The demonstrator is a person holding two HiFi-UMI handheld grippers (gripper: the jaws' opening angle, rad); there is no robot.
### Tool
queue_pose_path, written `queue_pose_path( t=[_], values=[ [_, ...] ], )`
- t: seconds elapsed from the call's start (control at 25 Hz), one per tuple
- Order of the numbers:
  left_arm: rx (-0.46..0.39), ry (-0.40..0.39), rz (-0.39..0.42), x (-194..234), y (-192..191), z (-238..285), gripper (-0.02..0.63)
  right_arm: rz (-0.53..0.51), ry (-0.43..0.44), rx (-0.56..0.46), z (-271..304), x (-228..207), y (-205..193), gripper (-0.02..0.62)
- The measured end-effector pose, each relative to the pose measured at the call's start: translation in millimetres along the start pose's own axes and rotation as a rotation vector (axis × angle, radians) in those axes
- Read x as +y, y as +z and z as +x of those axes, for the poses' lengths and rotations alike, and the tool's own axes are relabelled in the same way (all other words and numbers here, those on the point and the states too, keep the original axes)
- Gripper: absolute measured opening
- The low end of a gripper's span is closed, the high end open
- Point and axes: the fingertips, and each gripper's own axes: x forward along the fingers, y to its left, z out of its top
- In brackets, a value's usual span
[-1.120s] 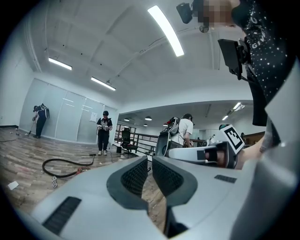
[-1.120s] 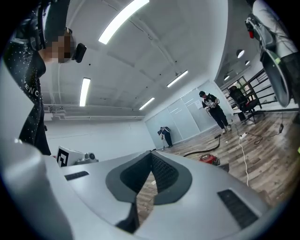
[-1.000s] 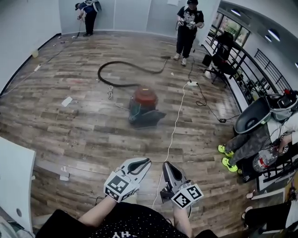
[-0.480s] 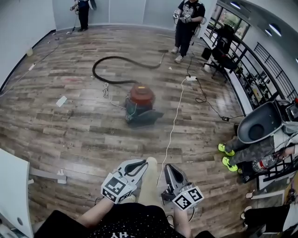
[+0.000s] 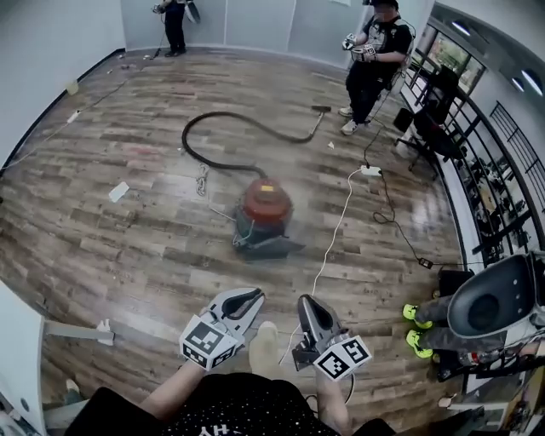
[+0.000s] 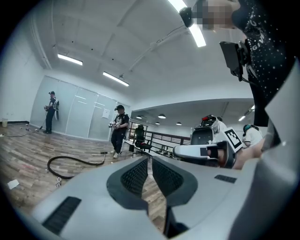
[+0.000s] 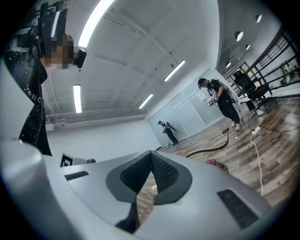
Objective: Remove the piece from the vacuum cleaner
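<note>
The vacuum cleaner (image 5: 266, 209), red on top with a dark base, stands on the wood floor ahead of me. Its black hose (image 5: 217, 128) loops away to a nozzle (image 5: 322, 109). Both grippers are held low and close to my body, well short of the vacuum cleaner. My left gripper (image 5: 255, 295) is shut with nothing in it, its tips (image 6: 150, 158) pointing out over the floor. My right gripper (image 5: 304, 302) is shut and empty too; past its tips (image 7: 151, 153) I see the vacuum cleaner (image 7: 215, 162) and the hose (image 7: 211, 150).
A white cable (image 5: 336, 230) runs across the floor right of the vacuum cleaner to a power strip (image 5: 370, 170). A person (image 5: 375, 51) stands at the back right, another (image 5: 174, 13) at the far wall. A seated person's green shoes (image 5: 417, 328) and a grey chair (image 5: 490, 298) are at the right.
I have walked forward: the vacuum cleaner sits nearer, the seated person has slid to the lower right, and my shoe shows between the grippers. Both grippers keep their pose.
</note>
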Motion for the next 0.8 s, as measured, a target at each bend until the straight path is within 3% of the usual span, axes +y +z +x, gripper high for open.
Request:
queue_pose_path(
  t=[0.4, 0.8],
  values=[
    [-0.002, 0.098, -0.026, 69.5, 15.8, 113.2, 0.034, 0.018, 0.080, 0.071, 71.0, -116.9, 43.3, 0.011],
    [0.081, 0.142, -0.046, 108.1, -0.5, 137.3, 0.034, 0.060, 0.079, 0.094, 100.9, -189.6, 46.2, 0.011]
  ],
)
